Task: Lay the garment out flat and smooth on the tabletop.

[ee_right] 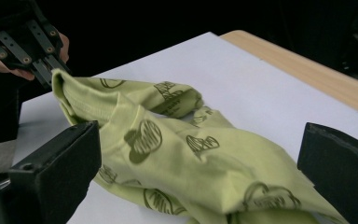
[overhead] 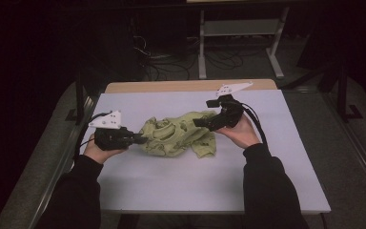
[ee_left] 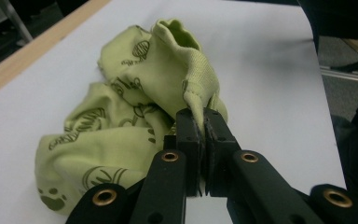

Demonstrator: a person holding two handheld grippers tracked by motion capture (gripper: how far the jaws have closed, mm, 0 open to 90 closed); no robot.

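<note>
We work on a crumpled light-green garment (overhead: 178,135) printed with dark animal motifs. It lies near the middle of the white table (overhead: 195,186), bunched into folds, with one ribbed hem edge lifted off the surface.

The left gripper (ee_left: 200,126) has its jaws together, clamped on that ribbed edge. In the left gripper view, the hem rises between the two black pads and the fabric is drawn taut toward them. We judge that this hold serves as an anchor: pinning one edge lets the other tool pull the cloth flat against it. The same gripper appears in the right gripper view, at the far corner of the garment, with the edge pulled up to its tips.

The right gripper (ee_right: 198,172) has its jaws wide apart, one on each side of the garment's near portion. Nothing is pinched there yet; the cloth lies between and beyond the open jaws. In the high view, this gripper (overhead: 201,122) sits at the right end of the bundle, angled down toward it.

We judge the step in hand to be securing a second grip opposite the first. The next move calls for closing on a single layer. The overlapping folds make it easy to catch two layers together.
</note>
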